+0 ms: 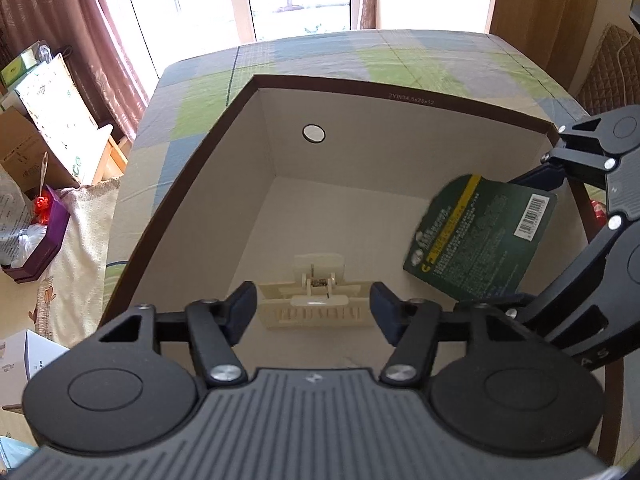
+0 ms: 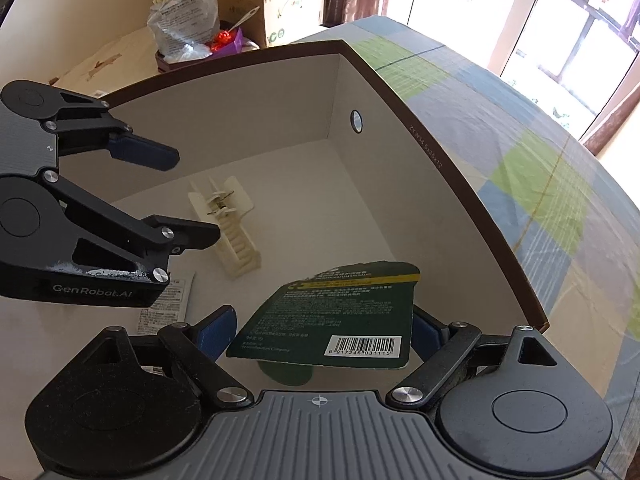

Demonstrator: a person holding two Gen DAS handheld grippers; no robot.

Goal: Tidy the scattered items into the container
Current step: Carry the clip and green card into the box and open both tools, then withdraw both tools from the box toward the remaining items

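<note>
Brown-rimmed box (image 1: 320,84), white inside, on a checked blue-and-green cloth (image 1: 400,60); a round metal eyelet (image 1: 313,134) in its far wall. Cream hair clip (image 1: 316,300) lying on the box floor. Left gripper (image 1: 313,312) above the clip, jaws parted, nothing between them. Green carded packet (image 1: 480,236) with barcode, tilted, at the right gripper (image 1: 532,184) over the box's right side. Cluttered cartons (image 1: 40,152) at left.
</note>
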